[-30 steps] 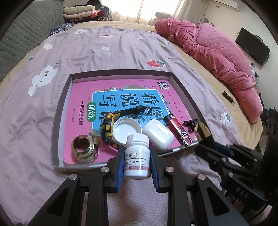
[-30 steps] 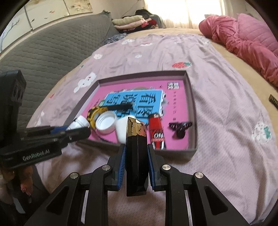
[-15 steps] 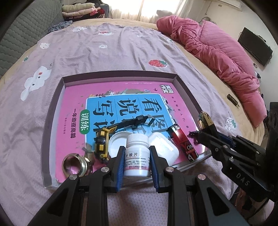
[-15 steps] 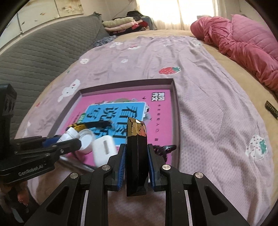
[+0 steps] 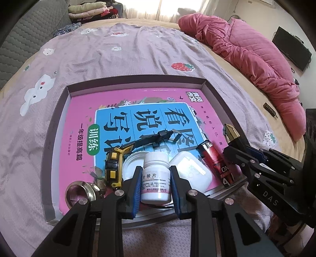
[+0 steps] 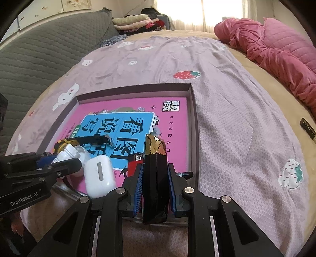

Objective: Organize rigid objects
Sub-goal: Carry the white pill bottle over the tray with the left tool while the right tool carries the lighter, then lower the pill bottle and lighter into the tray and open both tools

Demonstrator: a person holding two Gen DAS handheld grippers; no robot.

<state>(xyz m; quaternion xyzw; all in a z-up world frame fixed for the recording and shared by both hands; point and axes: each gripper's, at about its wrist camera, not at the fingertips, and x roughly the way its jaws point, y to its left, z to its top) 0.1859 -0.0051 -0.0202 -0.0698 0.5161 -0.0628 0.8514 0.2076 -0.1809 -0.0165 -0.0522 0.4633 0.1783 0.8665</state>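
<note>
Tray [image 5: 215,98] holds book [image 5: 122,110], lighter [image 5: 214,156], earbud case [image 5: 192,170].

Bed [image 5: 128,59] with mauve cartoon-print sheet carries a shallow grey tray [image 5: 59,110] near centre; crumpled pink quilt [image 5: 246,51] far right, small dark bar [image 5: 270,112] right of tray, folded clothes [image 5: 90,11] far left.

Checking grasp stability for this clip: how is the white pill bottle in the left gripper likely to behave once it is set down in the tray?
The pill bottle looks rigid plastic, probably light. Its round body could roll if laid down. Upright, it may tip among the crowded earbud case and tape measure.
</note>
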